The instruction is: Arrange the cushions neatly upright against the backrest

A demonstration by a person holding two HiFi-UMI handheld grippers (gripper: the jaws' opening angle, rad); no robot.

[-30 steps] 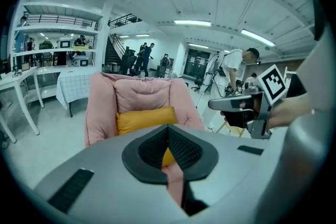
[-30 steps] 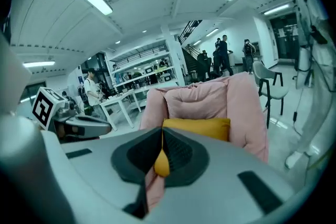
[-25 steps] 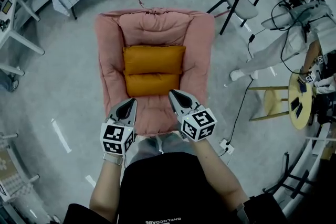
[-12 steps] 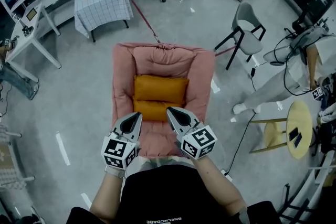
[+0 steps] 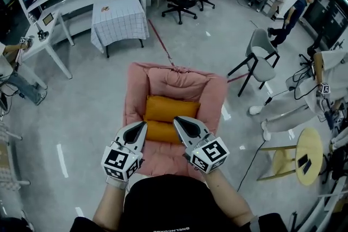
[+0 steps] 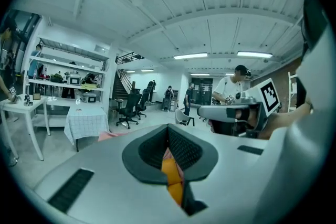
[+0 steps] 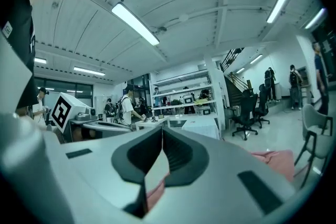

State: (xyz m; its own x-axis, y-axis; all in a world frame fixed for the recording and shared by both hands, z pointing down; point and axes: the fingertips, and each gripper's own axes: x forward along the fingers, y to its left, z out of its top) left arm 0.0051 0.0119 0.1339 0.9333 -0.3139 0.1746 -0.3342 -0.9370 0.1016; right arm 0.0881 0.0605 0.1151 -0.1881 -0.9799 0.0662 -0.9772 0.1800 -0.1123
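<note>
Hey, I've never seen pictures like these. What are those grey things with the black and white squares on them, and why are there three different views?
There is no robot here. A person holds a grasping tool in each hand: the left tool and the right tool. The marker cubes are part of the tools. The top-down picture comes from a camera on the person's head. The other two come from a camera riding on each tool, looking along its jaws into the big workshop room. Below the person a pink armchair sits on the floor, with two orange cushions in it, one behind the other. Both tools have their jaws closed and hold nothing. They seem to be held in the air over the front of the chair.
</note>
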